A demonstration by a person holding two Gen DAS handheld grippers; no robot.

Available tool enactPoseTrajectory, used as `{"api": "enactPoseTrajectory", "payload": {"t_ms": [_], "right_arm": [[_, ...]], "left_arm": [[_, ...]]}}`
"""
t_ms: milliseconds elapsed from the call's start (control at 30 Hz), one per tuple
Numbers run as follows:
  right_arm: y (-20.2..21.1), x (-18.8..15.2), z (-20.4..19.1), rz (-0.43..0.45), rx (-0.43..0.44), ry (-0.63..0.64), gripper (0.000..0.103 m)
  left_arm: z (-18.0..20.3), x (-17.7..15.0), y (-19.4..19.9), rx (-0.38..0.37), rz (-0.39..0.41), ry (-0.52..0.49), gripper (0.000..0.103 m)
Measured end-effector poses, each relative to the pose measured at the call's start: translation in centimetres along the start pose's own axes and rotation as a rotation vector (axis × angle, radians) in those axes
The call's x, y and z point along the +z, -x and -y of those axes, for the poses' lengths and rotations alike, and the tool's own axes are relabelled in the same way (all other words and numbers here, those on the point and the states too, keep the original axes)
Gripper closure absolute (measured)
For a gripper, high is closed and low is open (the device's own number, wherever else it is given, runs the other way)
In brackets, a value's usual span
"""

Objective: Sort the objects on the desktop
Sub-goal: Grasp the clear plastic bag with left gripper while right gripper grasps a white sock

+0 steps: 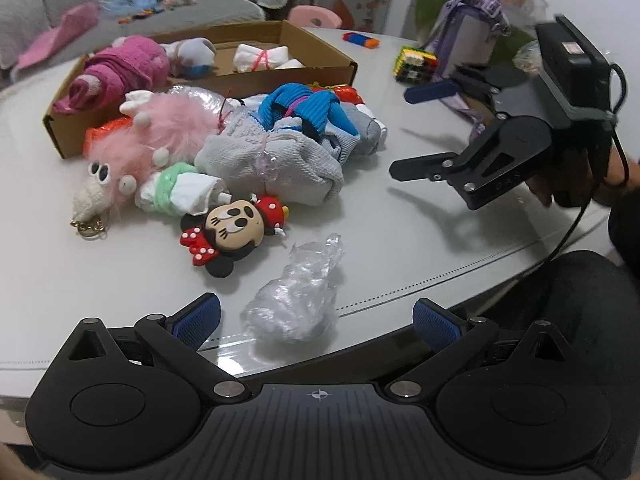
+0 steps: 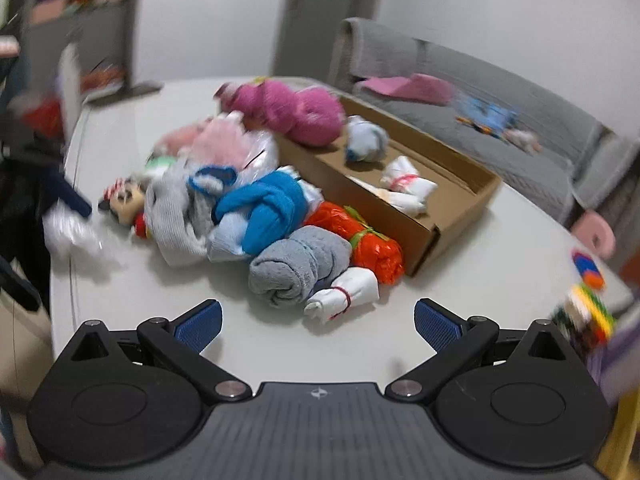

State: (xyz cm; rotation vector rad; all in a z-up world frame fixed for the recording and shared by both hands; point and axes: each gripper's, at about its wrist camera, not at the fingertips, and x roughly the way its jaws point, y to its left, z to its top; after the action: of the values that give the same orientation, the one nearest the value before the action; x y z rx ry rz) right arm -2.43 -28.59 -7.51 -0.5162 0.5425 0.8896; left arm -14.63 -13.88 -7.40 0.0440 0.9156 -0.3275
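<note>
A: Left gripper [image 1: 316, 322]?
B: Jaws spread wide, nothing held. A crumpled clear plastic bag [image 1: 298, 300] lies on the white table [image 1: 420, 248] between the blue pads [image 1: 198, 318], touching neither.
A: Right gripper [image 2: 318, 324]?
B: Also spread, empty. In the left view it hangs above the table on the right side, a hand [image 1: 576, 184] behind it. Right view is blurred.
A: Nearest to it?
B: White rolled bundle with red band [image 2: 344, 294], just ahead of the fingers, touching a grey rolled towel [image 2: 298, 268].
A: The pile?
B: Blue knit bundle [image 2: 266, 208], orange bundle [image 2: 366, 240], grey knit cloth [image 1: 276, 164], pink fluffy toy [image 1: 160, 140], mouse figure [image 1: 236, 226], all heaped beside the cardboard box [image 2: 424, 216].
A: Inside the box?
B: Magenta roll [image 1: 120, 70] resting over its corner, white tied bundle [image 1: 262, 58], a white-blue plush [image 2: 366, 138].
A: Far side?
B: Brick cube [image 1: 416, 62] and purple bottle [image 1: 476, 28].
</note>
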Motion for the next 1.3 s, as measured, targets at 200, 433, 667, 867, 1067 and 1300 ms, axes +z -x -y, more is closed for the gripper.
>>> {"api": "enactPoseTrajectory", "payload": {"t_ms": [200,433,667,867,1067,1300], "right_arm": [[-2.0,0.0,1.5,0.01,0.125,0.062,0.001],[-3.0,0.1,2.7,0.008,0.208,0.019,0.001],[-3.9,0.3,3.9,-0.025,0.279,-0.014,0.002],[-3.0,0.1,3.6,-0.011,0.283,-0.036,0.028],[-1.6,-0.8,3.1,-0.001,0.252,-0.055,0.04],[-0.3,-1.6,3.0,0.006,0.206,-0.081,0.056]], "left_arm": [[2.1,-0.5,-0.7,0.084,0.038,-0.056,0.001],[2.4,-0.2,-1.0,0.061,0.044,-0.081,0.001],[1.9,0.3,-1.2,0.037,0.049,-0.108,0.005],[1.6,0.8,-0.7,0.025,0.074,-0.109,0.042],[0.8,0.7,-0.3,-0.027,0.096,-0.085,0.063],[1.0,0.5,-0.1,-0.033,0.091,-0.113,0.067]]}}
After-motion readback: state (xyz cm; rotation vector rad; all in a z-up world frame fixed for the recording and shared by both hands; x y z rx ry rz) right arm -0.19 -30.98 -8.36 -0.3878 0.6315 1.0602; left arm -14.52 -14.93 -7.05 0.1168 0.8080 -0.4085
